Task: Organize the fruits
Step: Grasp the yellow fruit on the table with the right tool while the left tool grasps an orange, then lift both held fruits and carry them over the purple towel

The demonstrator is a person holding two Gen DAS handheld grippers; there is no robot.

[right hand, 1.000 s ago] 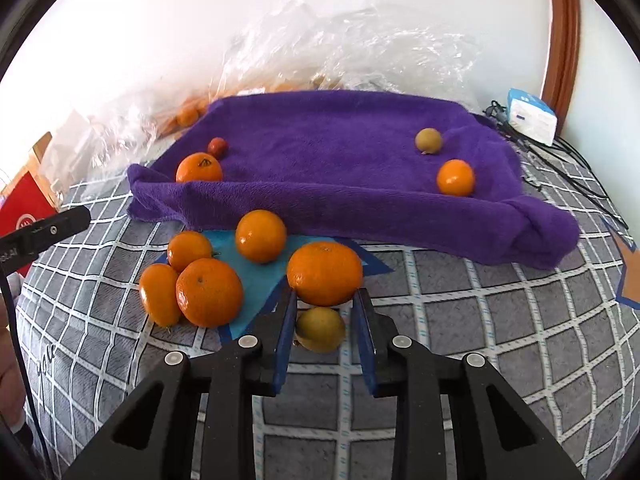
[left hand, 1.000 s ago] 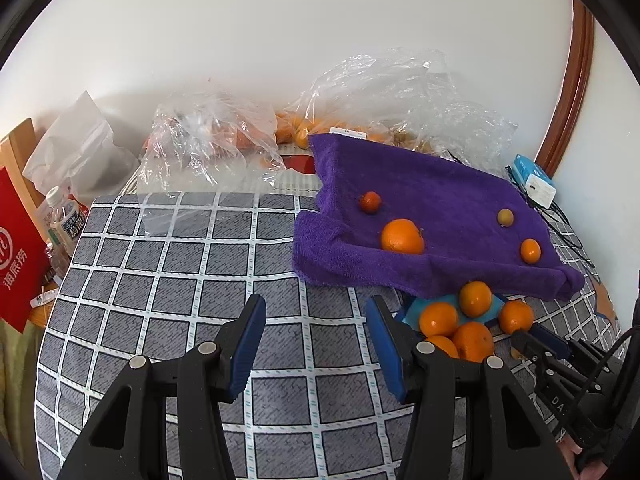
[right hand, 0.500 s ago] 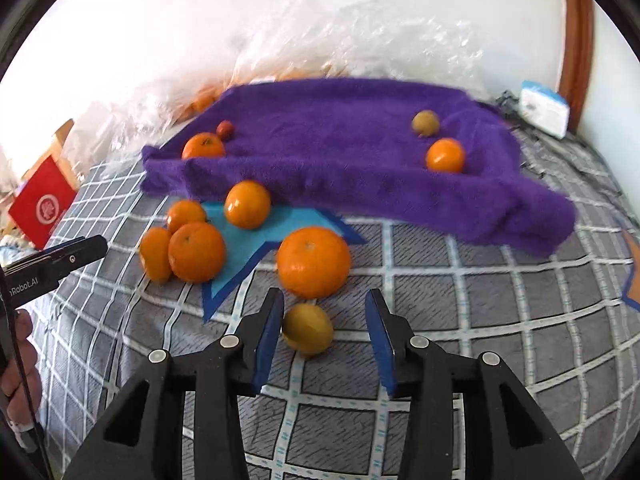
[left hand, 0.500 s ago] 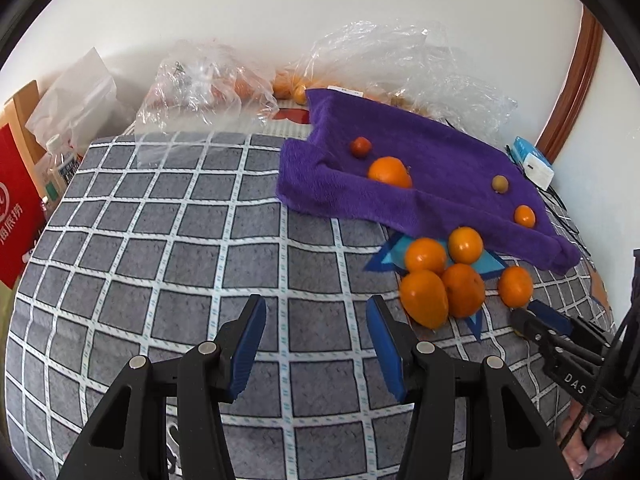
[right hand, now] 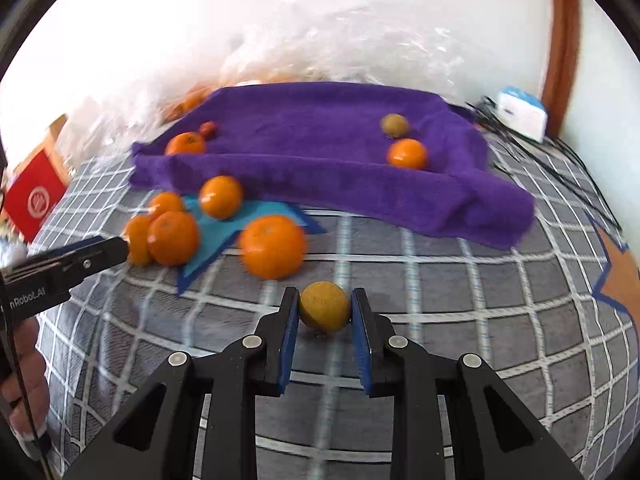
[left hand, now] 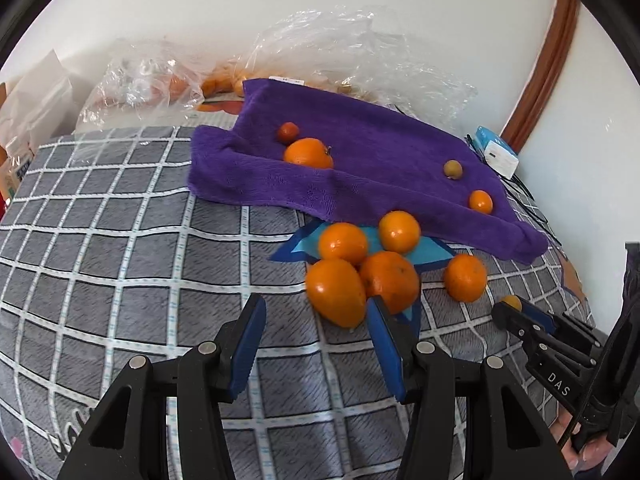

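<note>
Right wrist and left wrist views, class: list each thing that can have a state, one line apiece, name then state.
right gripper: shut on the small yellowish fruit.
left gripper: open, nothing between its jaws.
purple towel: spread out, front edge rumpled, four fruits on it.
plastic bags: crumpled, fruit inside.

I count five oranges (right hand: 273,246) clustered ahead of my jaws, four fruits on the purple towel (right hand: 320,152) beyond, and one yellowish fruit (right hand: 324,307) between the right jaws.
</note>
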